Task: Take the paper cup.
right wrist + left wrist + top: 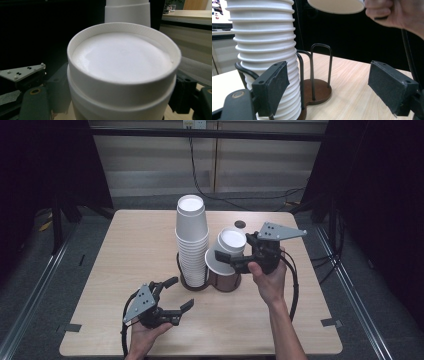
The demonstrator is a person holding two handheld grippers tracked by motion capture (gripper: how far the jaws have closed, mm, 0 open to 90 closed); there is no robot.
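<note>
My right hand-held gripper [235,261] clamps 2 nested white paper cups [226,251] above the wire cup holder [205,282].
Light and crushable, I judge; grip the sidewall gently. My left hand-held gripper [176,293] gapes wide, holding nothing, over the tabletop [125,245].

The left claw [179,294], black with a grey three-cornered plate on top, sits low in the person's left hand [145,334], jaws spread wide with nothing between the pads [274,85]. The right claw [226,257] is raised higher in the right hand [270,280], forearm angling up from below, its jaws pressed against both sides of what it carries, well apart from the left claw.
</note>
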